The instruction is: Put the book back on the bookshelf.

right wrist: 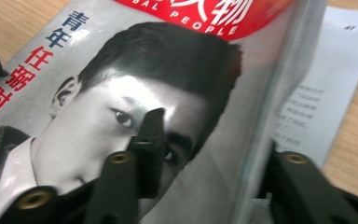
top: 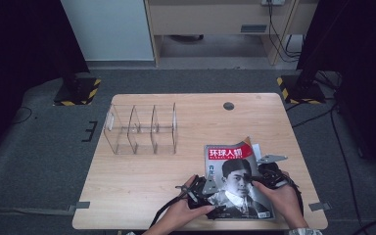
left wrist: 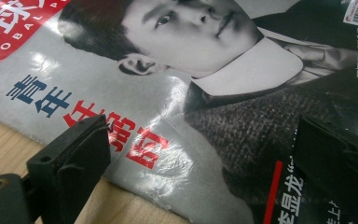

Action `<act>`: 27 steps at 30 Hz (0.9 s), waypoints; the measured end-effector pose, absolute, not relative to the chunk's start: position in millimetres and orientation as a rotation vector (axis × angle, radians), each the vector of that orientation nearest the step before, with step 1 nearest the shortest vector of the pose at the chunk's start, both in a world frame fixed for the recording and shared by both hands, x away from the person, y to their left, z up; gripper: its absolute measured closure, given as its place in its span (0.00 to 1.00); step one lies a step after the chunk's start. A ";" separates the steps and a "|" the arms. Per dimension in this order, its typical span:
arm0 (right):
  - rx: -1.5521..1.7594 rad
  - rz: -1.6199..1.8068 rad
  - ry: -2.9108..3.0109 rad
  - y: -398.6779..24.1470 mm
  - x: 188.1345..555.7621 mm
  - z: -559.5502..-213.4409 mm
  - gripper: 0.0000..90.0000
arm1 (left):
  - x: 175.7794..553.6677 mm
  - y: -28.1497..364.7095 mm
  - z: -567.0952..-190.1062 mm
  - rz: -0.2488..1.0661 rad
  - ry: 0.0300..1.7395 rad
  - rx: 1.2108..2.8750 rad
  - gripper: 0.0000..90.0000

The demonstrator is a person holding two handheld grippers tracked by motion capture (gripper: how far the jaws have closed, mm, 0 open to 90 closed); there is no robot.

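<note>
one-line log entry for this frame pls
scene: magazine on table, clear divider rack beyond | left claw: open over cover's edge | right claw: open, straddling lifted cover edge | phase: grasp not closed

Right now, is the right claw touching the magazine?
Touching. In the right gripper view the right claw straddles the magazine cover's lifted right edge, one jaw on top, the other behind it.

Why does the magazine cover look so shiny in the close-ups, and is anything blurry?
In the left gripper view, white glare streaks the magazine on its creased glossy cover, and the near black jaws are soft. In the right gripper view, a bright patch sits on the printed forehead, the jaws blurred. In the high view, the table is evenly lit, the room's sides dark.
</note>
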State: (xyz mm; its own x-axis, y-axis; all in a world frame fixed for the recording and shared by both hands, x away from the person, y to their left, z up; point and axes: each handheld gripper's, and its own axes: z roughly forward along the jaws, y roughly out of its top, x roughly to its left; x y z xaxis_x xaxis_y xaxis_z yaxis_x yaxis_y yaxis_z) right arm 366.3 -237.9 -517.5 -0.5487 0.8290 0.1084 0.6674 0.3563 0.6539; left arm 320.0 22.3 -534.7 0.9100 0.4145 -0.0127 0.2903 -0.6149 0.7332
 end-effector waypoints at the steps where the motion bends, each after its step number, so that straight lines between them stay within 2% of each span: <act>1: 1.335 0.980 2.372 -239.2 366.2 -517.1 0.76 | 320.8 23.3 -534.3 0.200 0.499 2.269 0.04; 5: 1.350 1.031 2.353 -243.8 365.5 -513.8 0.90 | 327.5 31.9 -531.5 0.221 0.578 2.232 0.05; 10: 1.330 1.038 2.357 -243.6 364.2 -510.4 0.97 | 339.8 45.1 -529.7 0.240 0.683 2.173 0.05; 27: 1.276 1.099 2.319 -242.9 359.0 -500.4 0.99 | 346.6 50.9 -535.3 0.204 0.763 2.194 0.05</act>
